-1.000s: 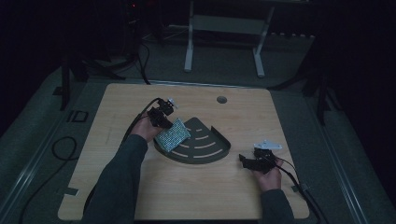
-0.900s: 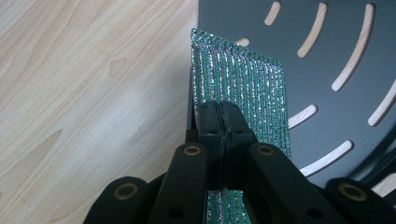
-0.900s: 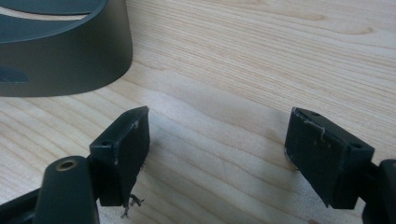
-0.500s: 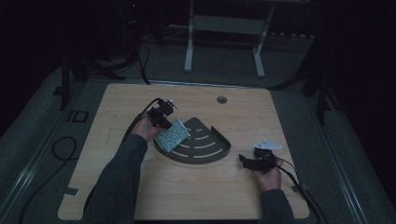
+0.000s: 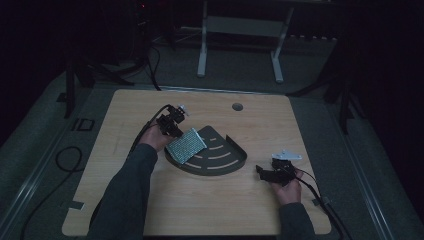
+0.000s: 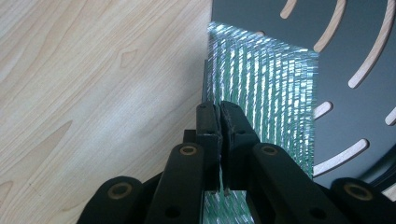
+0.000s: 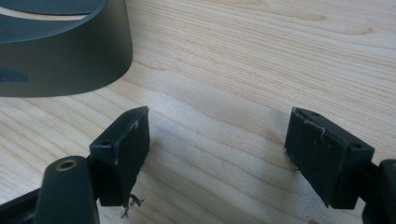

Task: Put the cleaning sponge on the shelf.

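Observation:
A shiny silver-green packet lies tilted over the left edge of a dark fan-shaped tray with curved slots. My left gripper is shut on the packet's near edge; in the left gripper view the packet hangs over the tray with the jaws pinched on it. My right gripper rests low on the table to the right of the tray, open with nothing between its fingers. The tray's curved wall shows at the upper left of the right gripper view.
The wooden table has a round hole near its far edge. Cables trail from both grippers off the table's left and right sides. A white frame stand is on the floor beyond the table.

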